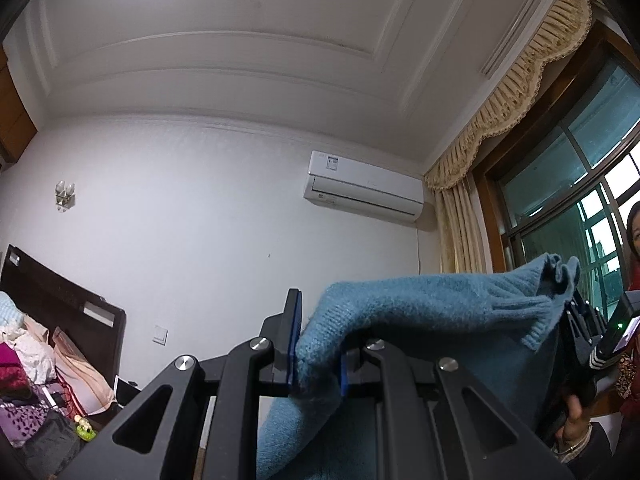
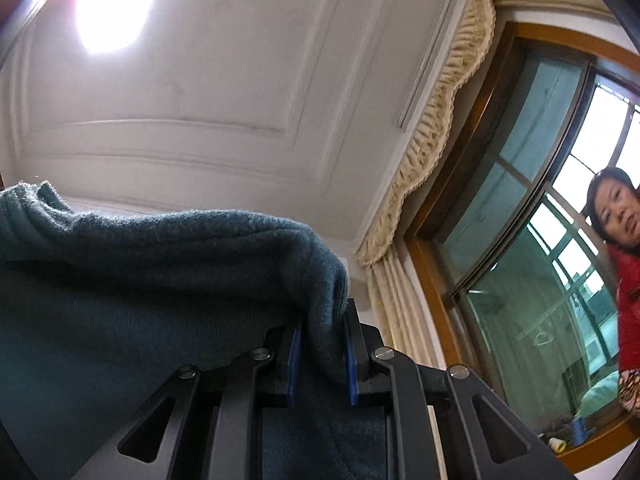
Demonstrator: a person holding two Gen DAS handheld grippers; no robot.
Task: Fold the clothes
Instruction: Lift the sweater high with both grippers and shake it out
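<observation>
Your left claw (image 1: 318, 354) is clamped on a fold of the teal knit sweater (image 1: 420, 304); your right claw (image 2: 322, 360) grips its other end. The sweater hangs raised between them, blocking the lower wall. Behind: air conditioner (image 1: 362, 188), curtain valance (image 2: 432, 128), cluttered bed (image 1: 36, 364).

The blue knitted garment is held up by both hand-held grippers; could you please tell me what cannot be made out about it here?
- Left wrist view: the blue knitted garment hangs below the bottom edge, behind the left hand-held gripper; its type is unclear.
- Right wrist view: the right hand-held gripper hides the lower cloth.
- Neither view shows the folding surface.
</observation>
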